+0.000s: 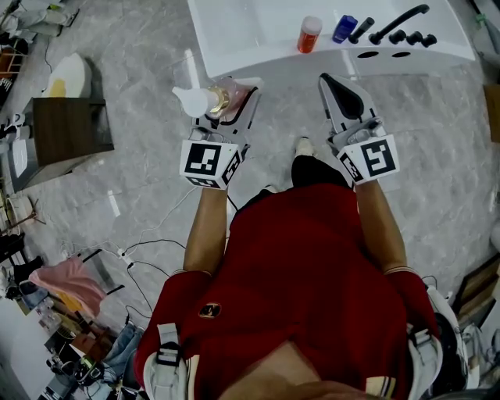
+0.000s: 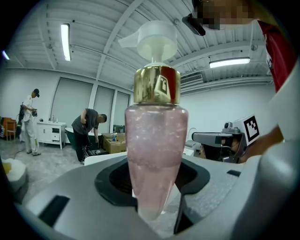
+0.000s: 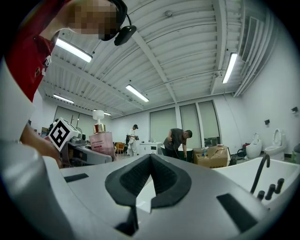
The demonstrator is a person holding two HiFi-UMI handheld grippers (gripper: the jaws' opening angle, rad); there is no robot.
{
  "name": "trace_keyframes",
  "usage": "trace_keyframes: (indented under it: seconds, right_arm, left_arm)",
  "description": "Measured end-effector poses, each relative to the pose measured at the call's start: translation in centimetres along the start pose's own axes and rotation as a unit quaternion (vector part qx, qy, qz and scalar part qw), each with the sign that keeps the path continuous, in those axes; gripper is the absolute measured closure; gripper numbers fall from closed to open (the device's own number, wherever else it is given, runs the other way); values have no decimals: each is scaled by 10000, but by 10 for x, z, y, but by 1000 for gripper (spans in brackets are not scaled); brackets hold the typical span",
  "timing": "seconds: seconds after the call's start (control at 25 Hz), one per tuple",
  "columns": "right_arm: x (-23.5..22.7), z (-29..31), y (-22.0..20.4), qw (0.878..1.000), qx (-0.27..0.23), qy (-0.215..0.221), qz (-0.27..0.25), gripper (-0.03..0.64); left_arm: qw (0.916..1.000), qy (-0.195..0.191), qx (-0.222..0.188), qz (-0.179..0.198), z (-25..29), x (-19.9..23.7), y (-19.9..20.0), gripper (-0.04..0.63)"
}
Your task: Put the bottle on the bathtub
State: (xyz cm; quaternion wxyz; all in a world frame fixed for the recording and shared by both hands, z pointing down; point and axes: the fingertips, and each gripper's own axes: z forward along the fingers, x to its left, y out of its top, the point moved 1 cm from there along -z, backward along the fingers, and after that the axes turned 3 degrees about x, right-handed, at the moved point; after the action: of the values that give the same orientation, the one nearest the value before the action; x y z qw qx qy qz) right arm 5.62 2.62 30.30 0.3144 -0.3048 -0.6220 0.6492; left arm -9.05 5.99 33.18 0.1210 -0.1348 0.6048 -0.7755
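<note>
- Head view has the left gripper held out over the grey floor, its fingers clenched on the pink bottle.
- Left gripper view shows the bottle standing upright between the two grey fingers, which grip its narrow lower end from either side.
- Its long axis runs vertical: the tapered base is down, and the gold collar and white pump are up.
- The pump's spout points to the left in that view.
- Seen from the head camera, the bottle is foreshortened, with the pump lying toward the picture's left of the pink body.
- The bottle is in the air, just short of the white bathtub and not touching it.
- On the bathtub's ledge stand an orange bottle and a blue bottle, beside a black faucet.
- Across in the right gripper view, the same pink bottle shows upright at the left, pump on top.
- The right gripper is held level with the left one, well apart from the bottle.
- Its fingers are pressed together with nothing between them.
- The bathtub and its faucet lie to the right of those fingers.
</note>
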Motion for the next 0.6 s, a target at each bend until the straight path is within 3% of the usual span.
trace_keyframes:
  seconds: [0.6]
  right_arm:
    - [-70,31,-10,9993,120,342,-28,621]
  left_arm:
    - [9993,331,187,-56,73,11,-2,371]
